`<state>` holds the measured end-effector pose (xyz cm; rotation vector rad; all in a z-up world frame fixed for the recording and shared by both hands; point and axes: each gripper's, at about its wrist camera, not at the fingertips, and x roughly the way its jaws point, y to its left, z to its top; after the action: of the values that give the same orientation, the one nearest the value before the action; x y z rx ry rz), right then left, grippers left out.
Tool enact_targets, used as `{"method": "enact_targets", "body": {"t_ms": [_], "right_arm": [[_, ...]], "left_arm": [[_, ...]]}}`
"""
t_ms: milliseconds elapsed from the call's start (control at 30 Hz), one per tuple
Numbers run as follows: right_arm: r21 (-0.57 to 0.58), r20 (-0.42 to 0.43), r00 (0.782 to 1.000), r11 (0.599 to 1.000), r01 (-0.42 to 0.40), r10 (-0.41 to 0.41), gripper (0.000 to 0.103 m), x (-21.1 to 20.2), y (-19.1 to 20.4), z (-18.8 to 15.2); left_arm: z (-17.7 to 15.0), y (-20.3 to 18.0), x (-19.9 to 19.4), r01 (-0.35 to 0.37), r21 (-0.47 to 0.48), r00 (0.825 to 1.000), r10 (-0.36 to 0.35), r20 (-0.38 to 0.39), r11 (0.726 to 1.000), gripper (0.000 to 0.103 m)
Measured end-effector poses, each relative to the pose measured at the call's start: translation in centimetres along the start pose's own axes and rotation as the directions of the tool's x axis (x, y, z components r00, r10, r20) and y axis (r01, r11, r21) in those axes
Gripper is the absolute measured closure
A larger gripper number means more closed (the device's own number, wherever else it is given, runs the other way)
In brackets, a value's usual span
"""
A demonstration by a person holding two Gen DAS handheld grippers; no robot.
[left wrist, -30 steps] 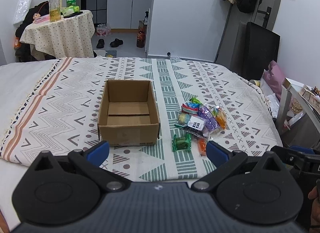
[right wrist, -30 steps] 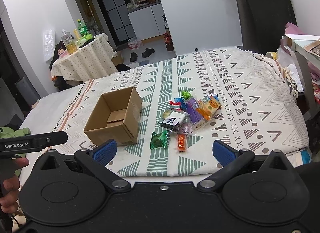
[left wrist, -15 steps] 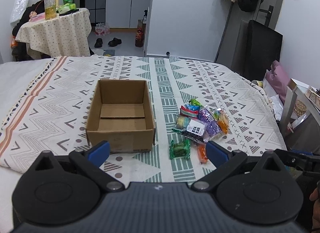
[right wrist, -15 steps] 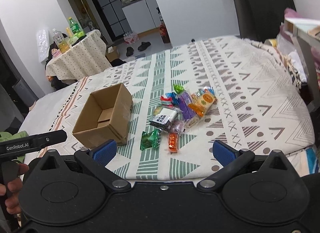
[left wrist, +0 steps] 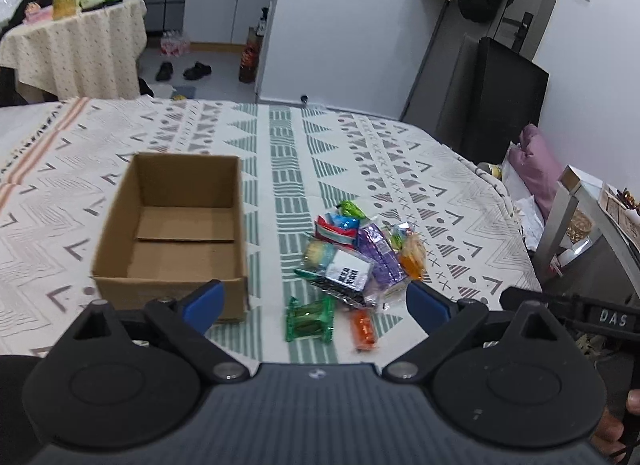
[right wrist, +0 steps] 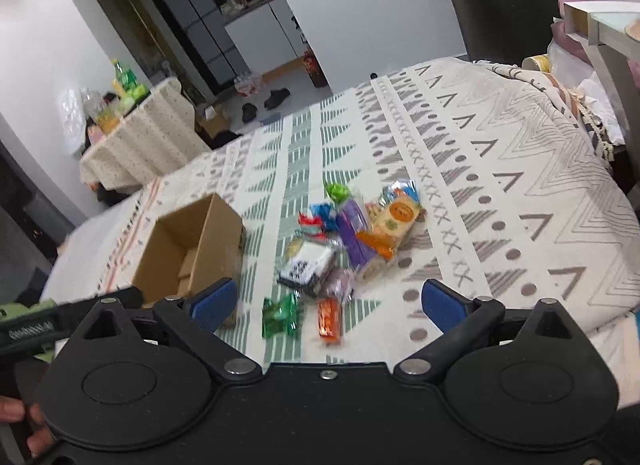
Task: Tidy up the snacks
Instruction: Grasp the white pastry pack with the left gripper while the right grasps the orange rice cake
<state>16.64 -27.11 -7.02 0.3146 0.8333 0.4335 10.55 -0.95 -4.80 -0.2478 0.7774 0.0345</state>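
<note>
An open, empty cardboard box (left wrist: 176,225) (right wrist: 188,249) sits on the patterned bed cover. To its right lies a pile of wrapped snacks (left wrist: 360,253) (right wrist: 356,233). A green packet (left wrist: 310,319) (right wrist: 281,315) and a small orange packet (left wrist: 363,329) (right wrist: 330,321) lie nearest me. My left gripper (left wrist: 314,303) is open and empty, just short of the green packet. My right gripper (right wrist: 328,303) is open and empty, just short of the orange packet. Both hover above the bed's near edge.
The bed cover (left wrist: 400,169) extends far beyond the box and snacks. A side table (left wrist: 592,201) with clutter stands at the bed's right. A round table (left wrist: 76,45) with bottles stands at the far left. A dark panel (left wrist: 504,101) leans by the wall.
Both grippers have moved forward toward the bed, so the box and snacks appear larger and closer. The right view has tilted. Both stay open.
</note>
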Motion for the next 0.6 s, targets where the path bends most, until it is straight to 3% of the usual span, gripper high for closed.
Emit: {"method": "enact_targets", "body": {"t_ms": [267, 433, 600], "right_arm": [[0.052, 0.052, 0.998, 0.998, -0.030, 0.028, 0.005, 2.0, -2.6, 1.2], [0.160, 0.052, 0.997, 0.985, -0.069, 0.062, 0.010, 3.7, -5.0, 1.5], [0.214, 0.055, 0.998, 0.975, -0.054, 0.043, 0.014, 5.4, -6.6, 1.8]], "left_arm": [[1.0, -1.8, 3.7, 0.010, 0.018, 1.000, -0.010, -0.024, 1.000, 0.009], [1.5, -3.2, 6.2, 0.009, 0.037, 0.999, -0.007, -0.047, 0.999, 0.009], [1.5, -4.2, 9.3, 0.012, 0.049, 0.996, -0.007, -0.088, 0.999, 0.012]]}}
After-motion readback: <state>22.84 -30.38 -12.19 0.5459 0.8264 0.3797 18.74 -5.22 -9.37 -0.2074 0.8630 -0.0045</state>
